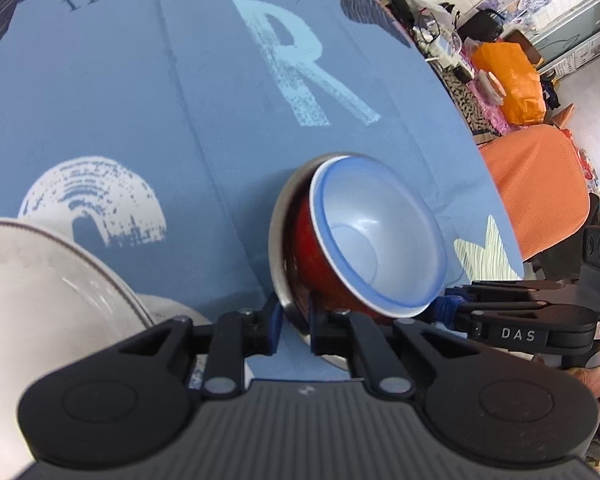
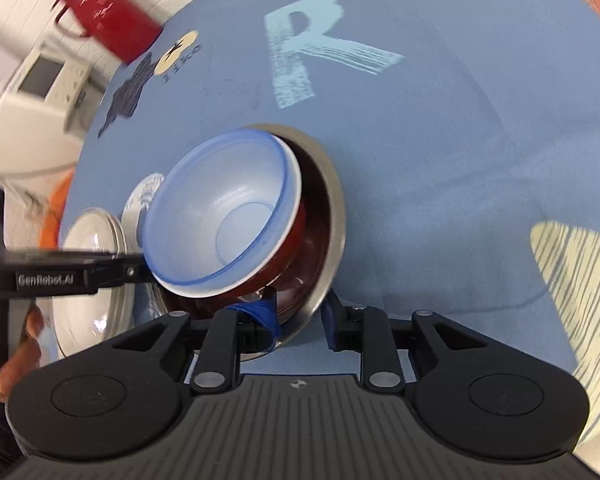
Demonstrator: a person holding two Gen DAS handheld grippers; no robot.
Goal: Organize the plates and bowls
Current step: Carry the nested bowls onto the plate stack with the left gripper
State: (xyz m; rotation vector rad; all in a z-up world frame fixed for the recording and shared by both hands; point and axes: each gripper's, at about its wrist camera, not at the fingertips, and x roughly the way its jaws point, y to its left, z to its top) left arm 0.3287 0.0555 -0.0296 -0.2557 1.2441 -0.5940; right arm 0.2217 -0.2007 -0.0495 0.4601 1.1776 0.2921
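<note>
L tongs (image 1: 292,320) clamp the round steel bowl's (image 1: 278,240) rim. R tongs (image 2: 300,316) grip it too. Inside: red bowl (image 1: 312,256) w/ pale blue plastic bowl (image 1: 376,240), tilted over blue-cloth desk (image 1: 140,100).

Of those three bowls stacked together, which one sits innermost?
The pale blue plastic bowl. It nests inside the red bowl, which itself sits inside the outermost steel bowl.

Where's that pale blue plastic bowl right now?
The pale blue plastic bowl sits nested in a red bowl inside a steel bowl, mid-frame in both views.
</note>
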